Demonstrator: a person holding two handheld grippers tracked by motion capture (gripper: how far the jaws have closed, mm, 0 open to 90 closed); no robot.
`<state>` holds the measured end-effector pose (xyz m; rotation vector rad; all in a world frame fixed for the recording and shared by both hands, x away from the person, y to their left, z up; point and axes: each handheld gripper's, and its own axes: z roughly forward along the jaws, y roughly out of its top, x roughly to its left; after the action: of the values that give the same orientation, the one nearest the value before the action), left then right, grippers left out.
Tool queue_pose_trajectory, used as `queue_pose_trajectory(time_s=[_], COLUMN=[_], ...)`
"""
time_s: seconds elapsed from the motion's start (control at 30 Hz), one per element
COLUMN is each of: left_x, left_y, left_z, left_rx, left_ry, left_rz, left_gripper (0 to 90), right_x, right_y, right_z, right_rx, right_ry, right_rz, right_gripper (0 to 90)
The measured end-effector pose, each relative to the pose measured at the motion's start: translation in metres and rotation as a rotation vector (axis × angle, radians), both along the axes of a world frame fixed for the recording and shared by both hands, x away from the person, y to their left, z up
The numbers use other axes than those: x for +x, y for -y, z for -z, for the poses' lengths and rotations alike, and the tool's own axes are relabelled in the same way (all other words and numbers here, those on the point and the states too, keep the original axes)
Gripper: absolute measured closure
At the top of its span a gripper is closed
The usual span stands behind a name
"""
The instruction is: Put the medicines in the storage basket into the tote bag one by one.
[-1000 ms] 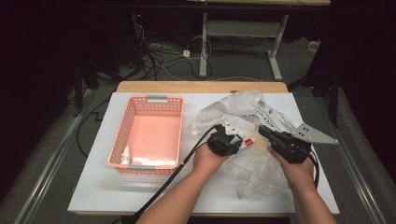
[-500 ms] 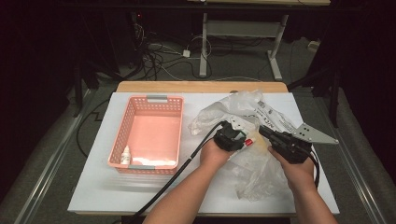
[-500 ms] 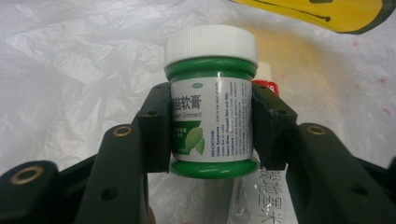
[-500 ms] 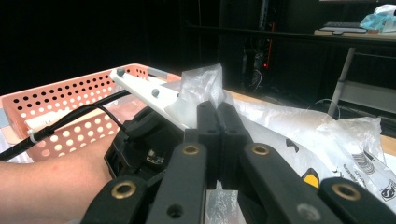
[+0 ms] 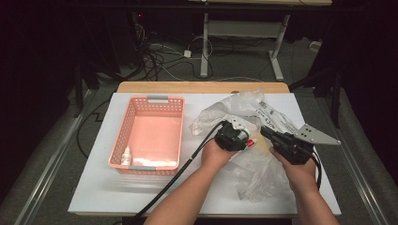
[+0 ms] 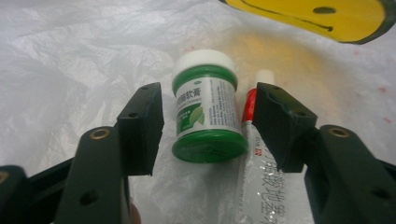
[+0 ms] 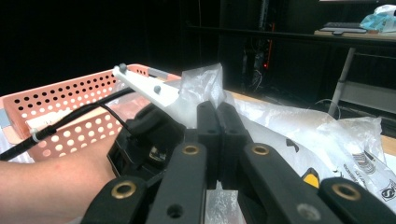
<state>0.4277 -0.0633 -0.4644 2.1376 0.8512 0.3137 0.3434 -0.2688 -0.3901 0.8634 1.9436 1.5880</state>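
Plastic bag (image 5: 256, 154) stays pinned open because the right gripper (image 7: 217, 116) pinches its edge. Inside, between the left gripper's (image 6: 208, 123) spread, just-opening jaws, lies a green jar (image 6: 208, 114), untouched, a tube (image 6: 254, 158) beside it.

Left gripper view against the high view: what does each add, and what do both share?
Left gripper view: a green jar with a white cap between the left gripper's jaws, which have just been opening and stand clear of it; a red-necked tube beside it; a yellow smiley print. High view: the pink basket holding a small white bottle, and the right gripper at the plastic bag. Shared: that bag's clear film.
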Motion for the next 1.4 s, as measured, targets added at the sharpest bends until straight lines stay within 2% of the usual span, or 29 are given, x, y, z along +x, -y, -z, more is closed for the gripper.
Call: queue_pose_trajectory(time_s=[0.07, 0.17, 0.23, 0.43, 0.47, 0.63, 0.7, 0.87, 0.93, 1.07, 1.4], left_x=[-0.003, -0.012, -0.018, -0.036, -0.040, -0.056, -0.061, -0.079, -0.087, -0.098, -0.116], left_y=[-0.001, -0.005, -0.007, -0.018, -0.020, -0.032, -0.035, -0.044, -0.046, -0.057, -0.090], left_z=[-0.003, -0.005, -0.003, 0.000, 0.001, -0.002, -0.004, -0.015, -0.019, -0.027, -0.042], left_rx=[-0.009, -0.016, -0.021, -0.060, -0.077, -0.099, -0.098, -0.094, -0.082, -0.097, -0.119], left_ry=[-0.007, 0.006, 0.005, -0.033, -0.053, -0.071, -0.076, -0.040, -0.021, -0.025, -0.007], left_rz=[0.005, 0.010, 0.022, 0.055, 0.057, 0.084, 0.088, 0.115, 0.121, 0.113, 0.103], left_gripper=[38.1, 38.1, 34.8, 27.6, 26.1, 22.4, 17.0, 13.5, 8.9, 0.8, 0.0], right_x=[0.000, 0.000, 0.000, -0.002, -0.002, -0.002, -0.002, -0.003, -0.003, -0.003, -0.003], right_y=[0.000, 0.000, 0.001, 0.001, 0.001, 0.000, -0.001, -0.002, -0.002, -0.002, -0.003], right_z=[0.000, 0.000, 0.000, -0.001, -0.001, -0.001, 0.000, 0.000, 0.000, 0.000, 0.000], right_rx=[-0.003, -0.002, -0.001, -0.003, -0.005, -0.008, -0.009, -0.015, -0.015, -0.016, -0.019], right_ry=[0.000, -0.003, 0.001, 0.002, 0.003, 0.002, 0.001, -0.001, -0.001, 0.003, 0.001], right_rz=[-0.002, 0.001, 0.000, 0.004, 0.003, 0.001, 0.002, -0.002, -0.002, -0.002, 0.003], right_gripper=[90.0, 90.0, 90.0, 90.0, 90.0, 90.0, 90.0, 90.0, 90.0, 90.0, 90.0])
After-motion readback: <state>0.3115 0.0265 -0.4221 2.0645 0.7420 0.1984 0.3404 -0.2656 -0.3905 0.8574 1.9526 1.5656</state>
